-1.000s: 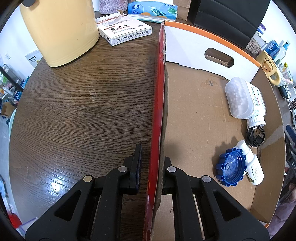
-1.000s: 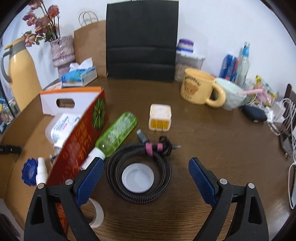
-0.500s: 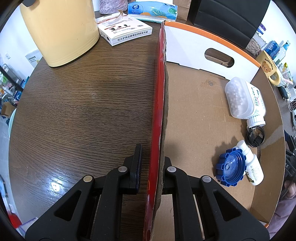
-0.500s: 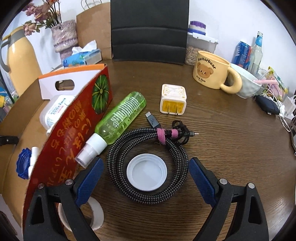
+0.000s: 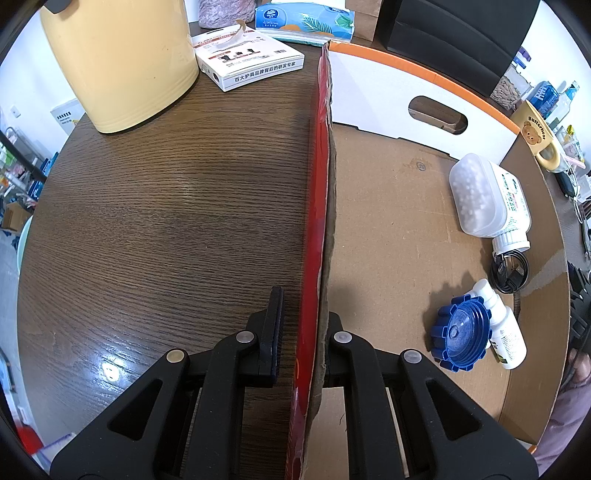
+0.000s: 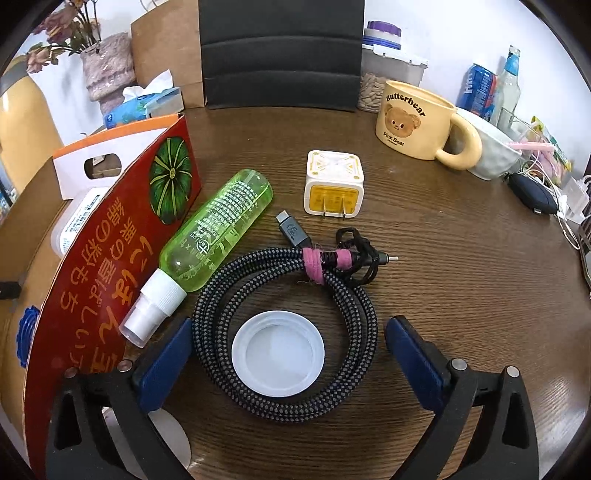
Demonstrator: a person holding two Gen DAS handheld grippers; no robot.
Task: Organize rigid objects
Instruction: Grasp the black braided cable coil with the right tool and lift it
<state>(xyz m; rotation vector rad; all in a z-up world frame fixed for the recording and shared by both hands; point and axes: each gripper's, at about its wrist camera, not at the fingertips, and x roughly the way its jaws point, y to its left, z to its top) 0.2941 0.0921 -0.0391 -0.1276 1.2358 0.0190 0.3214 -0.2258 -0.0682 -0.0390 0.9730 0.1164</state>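
My left gripper [image 5: 301, 332] straddles the red side wall [image 5: 319, 206] of a cardboard box; the left finger stands a little off the wall. Inside the box lie a white pill bottle [image 5: 487, 199], a blue cap [image 5: 461, 338], a small white spray bottle [image 5: 504, 328] and a black cord [image 5: 511, 269]. My right gripper [image 6: 288, 354] is open and low over a white lid [image 6: 278, 357] ringed by a coiled braided cable [image 6: 291, 325]. A green spray bottle [image 6: 210, 232] lies against the box's red wall [image 6: 107, 266]. A yellow-white charger [image 6: 334, 188] stands behind.
A yellow jug [image 5: 118, 59], a white carton [image 5: 247, 62] and a tissue pack [image 5: 306, 18] stand at the back left. A bear mug [image 6: 417, 123], a bowl [image 6: 495, 147], bottles, a black chair [image 6: 280, 51] and loose wires [image 6: 554, 192] fill the back and right.
My right gripper has moved forward and down toward the lid and cable coil. My left gripper has not moved on the box wall.
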